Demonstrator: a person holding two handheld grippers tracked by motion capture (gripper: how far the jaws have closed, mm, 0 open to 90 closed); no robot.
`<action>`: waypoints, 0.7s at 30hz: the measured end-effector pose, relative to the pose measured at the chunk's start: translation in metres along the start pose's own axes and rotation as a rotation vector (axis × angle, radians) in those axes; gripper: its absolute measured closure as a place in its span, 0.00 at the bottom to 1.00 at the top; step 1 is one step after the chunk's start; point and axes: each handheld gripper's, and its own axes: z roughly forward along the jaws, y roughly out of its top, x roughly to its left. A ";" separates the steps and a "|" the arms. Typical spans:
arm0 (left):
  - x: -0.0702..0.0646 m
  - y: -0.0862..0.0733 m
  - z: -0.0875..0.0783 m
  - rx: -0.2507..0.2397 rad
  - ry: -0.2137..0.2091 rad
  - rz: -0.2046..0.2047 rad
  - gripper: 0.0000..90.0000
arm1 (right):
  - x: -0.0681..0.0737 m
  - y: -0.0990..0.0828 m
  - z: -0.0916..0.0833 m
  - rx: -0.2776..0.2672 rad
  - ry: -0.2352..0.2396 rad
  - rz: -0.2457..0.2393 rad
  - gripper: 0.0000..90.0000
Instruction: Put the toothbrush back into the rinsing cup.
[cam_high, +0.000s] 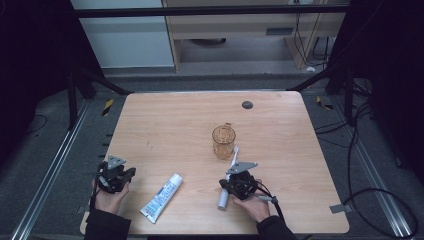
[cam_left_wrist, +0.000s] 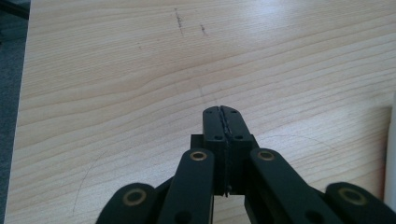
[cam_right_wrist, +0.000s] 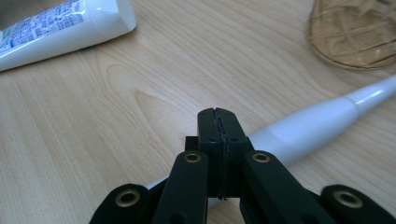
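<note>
Toothbrush (cam_right_wrist: 317, 122) lies flat on the surface (cam_high: 165, 125), head beside an amber cup (cam_high: 223, 141), handle under the right gripper (cam_right_wrist: 218, 114), whose jaws are clenched and empty. Left gripper (cam_left_wrist: 222, 113), also clenched, hovers near a toothpaste tube (cam_high: 162, 197), probably before pickup.

The worktop (cam_high: 165, 125) is pale wood grain with rounded corners. A small dark round disc (cam_high: 247, 105) sits flush near its far edge, and a few faint dark scratches (cam_left_wrist: 179, 22) mark the surface. The worktop stands on a grey floor (cam_high: 45, 145), with a metal rail (cam_high: 50, 170) running along each side. Black cables (cam_high: 370, 195) loop over the floor on the right. A strip of yellow-and-black tape (cam_high: 107, 106) lies just off each far corner. Behind are a light wooden cabinet (cam_high: 240, 25), a white panel (cam_high: 125, 40) to its left, and a black bar (cam_high: 200, 11) crossing overhead.
</note>
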 end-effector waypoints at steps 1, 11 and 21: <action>0.000 0.000 0.000 0.001 -0.001 0.000 0.99 | 0.001 0.000 0.001 0.007 0.003 0.003 1.00; 0.000 -0.001 0.000 -0.001 -0.005 0.001 0.99 | -0.001 -0.003 -0.001 0.022 -0.024 -0.003 1.00; -0.001 0.000 0.000 -0.001 -0.013 0.003 0.99 | -0.010 -0.008 -0.007 0.042 -0.074 0.008 1.00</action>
